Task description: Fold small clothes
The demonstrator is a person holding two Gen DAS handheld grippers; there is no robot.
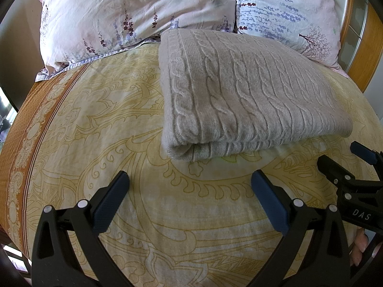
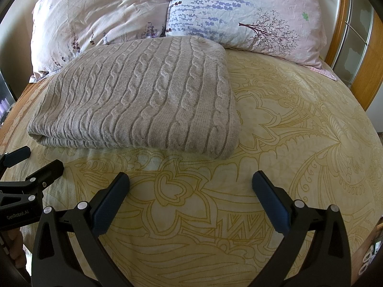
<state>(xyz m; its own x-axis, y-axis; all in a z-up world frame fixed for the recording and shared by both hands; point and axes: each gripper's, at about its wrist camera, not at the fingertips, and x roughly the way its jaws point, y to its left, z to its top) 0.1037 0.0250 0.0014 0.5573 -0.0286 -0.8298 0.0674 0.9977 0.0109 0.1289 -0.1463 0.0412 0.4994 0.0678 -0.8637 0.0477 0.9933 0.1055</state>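
A grey cable-knit sweater (image 1: 244,95) lies folded into a thick rectangle on the yellow patterned bedspread (image 1: 119,124); it also shows in the right wrist view (image 2: 143,100). My left gripper (image 1: 190,177) is open and empty, hovering just in front of the sweater's near folded edge. My right gripper (image 2: 191,177) is open and empty, in front of the sweater's near right corner. Each gripper shows in the other's view: the right one at the right edge (image 1: 342,160), the left one at the left edge (image 2: 33,160).
Two floral pillows (image 1: 134,16) (image 2: 253,12) lie behind the sweater against a wooden headboard (image 2: 363,71). An orange patterned border (image 1: 28,129) runs along the bedspread's left side, where the bed ends.
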